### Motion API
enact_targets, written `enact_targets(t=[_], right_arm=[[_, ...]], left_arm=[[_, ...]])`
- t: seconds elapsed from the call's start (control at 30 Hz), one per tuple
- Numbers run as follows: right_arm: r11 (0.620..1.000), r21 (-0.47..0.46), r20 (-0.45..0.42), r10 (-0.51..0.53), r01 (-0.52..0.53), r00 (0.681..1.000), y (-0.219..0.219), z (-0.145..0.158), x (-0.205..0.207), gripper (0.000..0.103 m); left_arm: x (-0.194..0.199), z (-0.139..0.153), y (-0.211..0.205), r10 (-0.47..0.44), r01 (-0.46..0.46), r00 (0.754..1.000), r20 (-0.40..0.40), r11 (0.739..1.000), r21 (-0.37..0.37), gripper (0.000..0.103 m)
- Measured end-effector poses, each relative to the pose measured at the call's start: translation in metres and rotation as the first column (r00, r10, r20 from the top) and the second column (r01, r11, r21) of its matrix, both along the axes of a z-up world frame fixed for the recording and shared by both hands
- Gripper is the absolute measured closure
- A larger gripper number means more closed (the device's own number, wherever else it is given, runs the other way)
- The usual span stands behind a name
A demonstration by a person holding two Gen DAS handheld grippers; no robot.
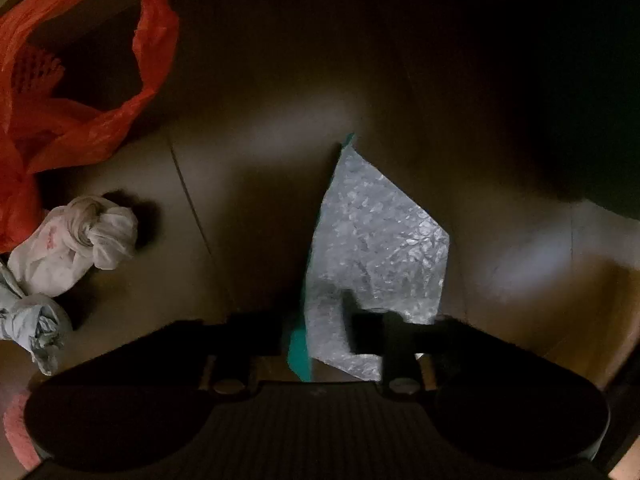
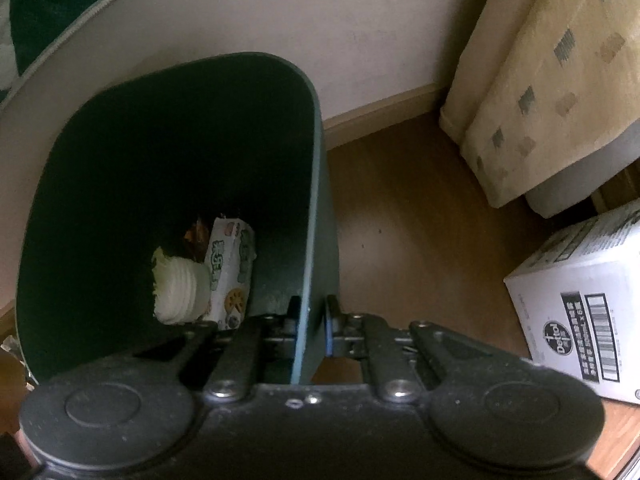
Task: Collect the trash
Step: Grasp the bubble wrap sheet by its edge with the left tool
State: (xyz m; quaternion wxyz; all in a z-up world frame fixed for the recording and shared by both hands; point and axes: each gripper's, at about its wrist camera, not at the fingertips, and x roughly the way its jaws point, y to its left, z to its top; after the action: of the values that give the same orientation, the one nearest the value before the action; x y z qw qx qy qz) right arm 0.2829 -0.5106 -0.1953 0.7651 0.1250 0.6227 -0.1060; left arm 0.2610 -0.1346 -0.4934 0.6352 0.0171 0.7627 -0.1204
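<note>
Red bag (image 1: 80, 80) cut off at left; cardboard box (image 2: 580, 312) cropped right.

Red bag (image 1: 80, 80); dark green bin (image 2: 160, 160); silvery wrapper (image 1: 380, 240).

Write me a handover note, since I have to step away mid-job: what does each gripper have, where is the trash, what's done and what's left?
Left gripper: shut on the bubble-wrap sheet on the floor.
Right gripper: shut on the rim of the dark green bin.
Done: a snack packet and a crumpled white wad lie in the bin.
Left: bin the sheet, then the red plastic bag, knotted white bag and pale crumpled bag on the floor.
</note>
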Motion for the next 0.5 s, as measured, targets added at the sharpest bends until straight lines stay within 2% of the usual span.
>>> enact_targets(t=[0.07, 0.23, 0.37, 0.43, 0.5], right_arm=[[1.000, -0.002, -0.001, 0.001, -0.001, 1.000, 0.001, -0.002, -0.003, 0.094], [1.000, -0.006, 0.007, -0.018, 0.018, 1.000, 0.004, -0.003, -0.004, 0.095], [0.999, -0.001, -0.001, -0.038, 0.038, 0.999, 0.002, -0.008, -0.007, 0.095], [0.999, 0.003, 0.000, -0.040, 0.040, 0.999, 0.004, -0.009, -0.009, 0.095], [1.000, 0.006, 0.002, -0.030, 0.030, 1.000, 0.010, -0.010, -0.011, 0.095]], left_arm=[[0.000, 0.003, 0.000, 0.004, -0.004, 1.000, 0.009, 1.000, 0.000, 0.097], [-0.004, 0.022, 0.006, 0.031, -0.031, 0.998, 0.053, 1.000, 0.000, 0.100], [-0.006, 0.061, 0.016, 0.035, -0.037, 0.993, 0.108, 0.999, 0.008, 0.101], [-0.005, 0.084, 0.023, 0.027, -0.033, 0.992, 0.126, 0.998, 0.046, 0.101], [-0.005, 0.109, 0.032, 0.053, -0.057, 0.988, 0.147, 0.998, 0.017, 0.101]])
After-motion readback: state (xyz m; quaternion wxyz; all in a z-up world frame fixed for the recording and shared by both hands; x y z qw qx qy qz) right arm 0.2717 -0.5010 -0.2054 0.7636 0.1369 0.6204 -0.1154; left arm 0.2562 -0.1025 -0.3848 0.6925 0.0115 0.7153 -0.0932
